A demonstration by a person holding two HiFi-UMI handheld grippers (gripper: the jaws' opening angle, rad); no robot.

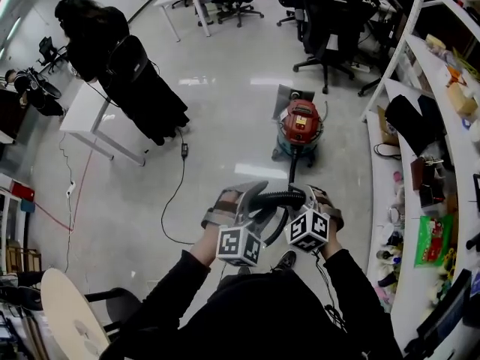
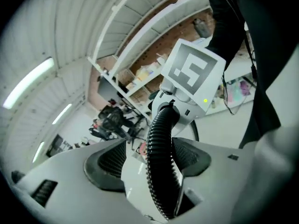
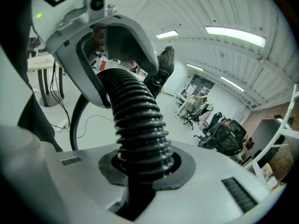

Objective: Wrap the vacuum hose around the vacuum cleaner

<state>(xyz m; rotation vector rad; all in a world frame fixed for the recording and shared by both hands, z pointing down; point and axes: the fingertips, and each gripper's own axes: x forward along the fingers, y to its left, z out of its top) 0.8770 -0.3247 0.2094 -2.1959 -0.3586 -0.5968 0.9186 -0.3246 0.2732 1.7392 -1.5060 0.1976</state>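
Note:
The red vacuum cleaner [image 1: 301, 130] stands on the pale floor ahead of me. Its black ribbed hose [image 1: 279, 198] rises from it and runs sideways between my two grippers at waist height. My right gripper [image 1: 304, 201] is shut on the hose [image 3: 138, 120], and both pads press on its ribs [image 3: 140, 167]. My left gripper [image 1: 244, 201] faces it from the left with its jaws apart. There the hose [image 2: 161, 157] lies between the pads, close to the right one, with a gap to the left pad [image 2: 105, 162].
A person in black [image 1: 112, 66] stands at a white table [image 1: 86, 118] to the left. A black cable [image 1: 176, 193] trails over the floor. White shelves [image 1: 420, 201] with clutter line the right side. Office chairs [image 1: 330, 28] stand behind the vacuum, and a round stool [image 1: 71, 313] is at bottom left.

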